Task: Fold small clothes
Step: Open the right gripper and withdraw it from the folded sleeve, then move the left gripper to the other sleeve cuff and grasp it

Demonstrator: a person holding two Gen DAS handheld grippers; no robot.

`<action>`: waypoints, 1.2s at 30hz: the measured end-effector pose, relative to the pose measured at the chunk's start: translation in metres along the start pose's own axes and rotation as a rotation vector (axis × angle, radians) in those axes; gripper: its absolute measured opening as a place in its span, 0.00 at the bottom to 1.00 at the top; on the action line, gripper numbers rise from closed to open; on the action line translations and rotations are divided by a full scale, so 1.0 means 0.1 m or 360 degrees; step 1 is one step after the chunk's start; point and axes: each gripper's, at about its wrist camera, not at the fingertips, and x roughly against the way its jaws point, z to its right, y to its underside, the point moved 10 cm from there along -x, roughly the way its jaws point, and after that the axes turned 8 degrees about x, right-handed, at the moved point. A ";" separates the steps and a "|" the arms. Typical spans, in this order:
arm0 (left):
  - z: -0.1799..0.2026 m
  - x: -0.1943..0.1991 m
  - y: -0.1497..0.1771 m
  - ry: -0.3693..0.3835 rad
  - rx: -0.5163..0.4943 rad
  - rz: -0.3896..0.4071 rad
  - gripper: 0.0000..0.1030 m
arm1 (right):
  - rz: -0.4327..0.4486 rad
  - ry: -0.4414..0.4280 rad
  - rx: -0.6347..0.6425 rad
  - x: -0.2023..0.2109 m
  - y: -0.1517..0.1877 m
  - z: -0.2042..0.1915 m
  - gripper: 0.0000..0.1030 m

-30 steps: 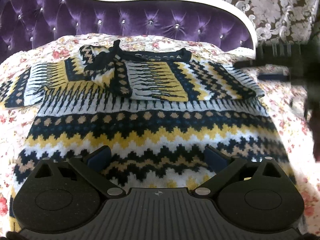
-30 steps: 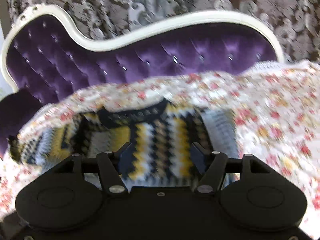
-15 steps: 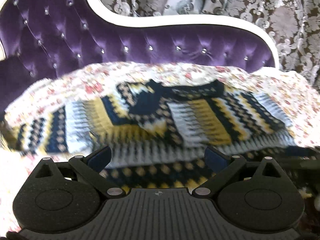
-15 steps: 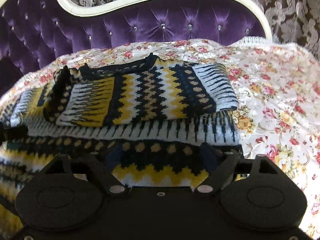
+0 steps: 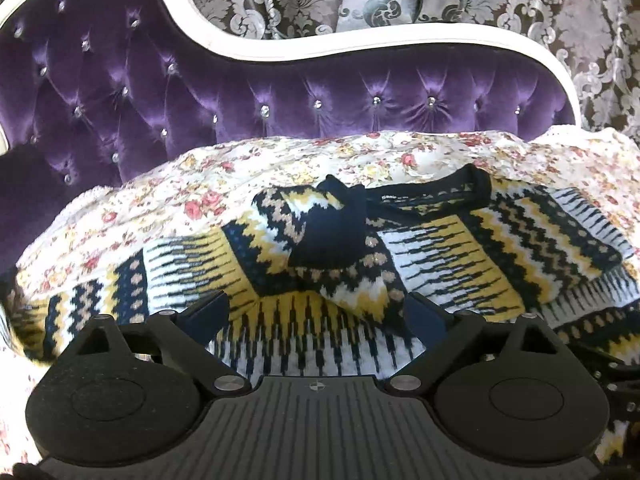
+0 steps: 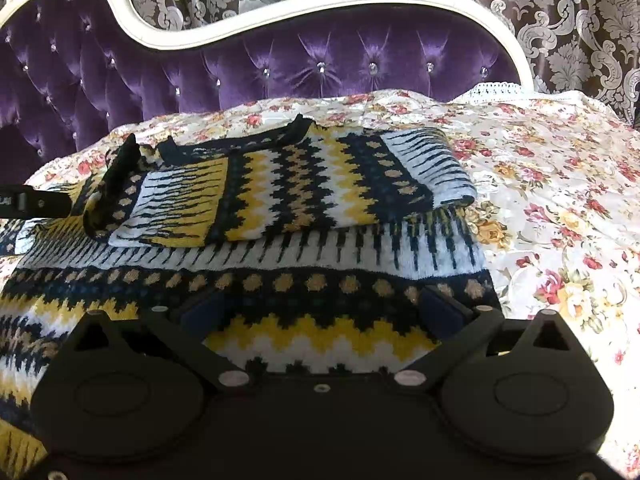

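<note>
Sweater (image 6: pixel 304 184) flat on floral bedspread (image 6: pixel 560 200), sleeves folded over chest | left gripper (image 5: pixel 316 316) jaws wide, just narrowing slightly, nothing gripped | right gripper (image 6: pixel 324 308) just opened, empty, over hem

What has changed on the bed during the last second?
The right gripper has just opened wide and come down over the sweater; nothing is between its jaws. The left gripper, open, pulled back toward the left sleeve. The sweater stays folded on the bedspread.

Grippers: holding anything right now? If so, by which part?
Nothing held. Left gripper and right gripper are both open above the navy, yellow and white patterned knit sweater; right jaws just opened wider.
</note>
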 end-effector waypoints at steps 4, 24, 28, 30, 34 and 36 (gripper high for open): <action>0.05 -0.05 -0.04 -0.0024 -0.0051 0.0012 0.92 | -0.0011 0.0004 0.0011 0.00 0.00 -0.01 1.00; -0.03 -0.36 -0.43 -0.0117 0.0023 0.0182 0.09 | -0.0033 0.0021 0.0038 0.01 -0.02 -0.02 0.99; -0.30 -0.26 -0.43 -0.0132 0.0141 0.0211 0.09 | -0.0034 0.0026 0.0039 0.02 -0.02 -0.03 0.99; -0.43 -0.30 -0.34 -0.0159 0.0181 0.0174 0.09 | -0.0033 0.0026 0.0041 0.02 -0.02 -0.03 0.99; -0.58 -0.37 -0.13 -0.0140 0.0279 0.0065 0.09 | -0.0037 0.0016 0.0037 0.03 -0.02 -0.03 0.99; -0.58 -0.36 -0.02 -0.0114 0.0302 0.0025 0.10 | -0.0041 0.0012 0.0033 0.02 -0.02 -0.02 0.99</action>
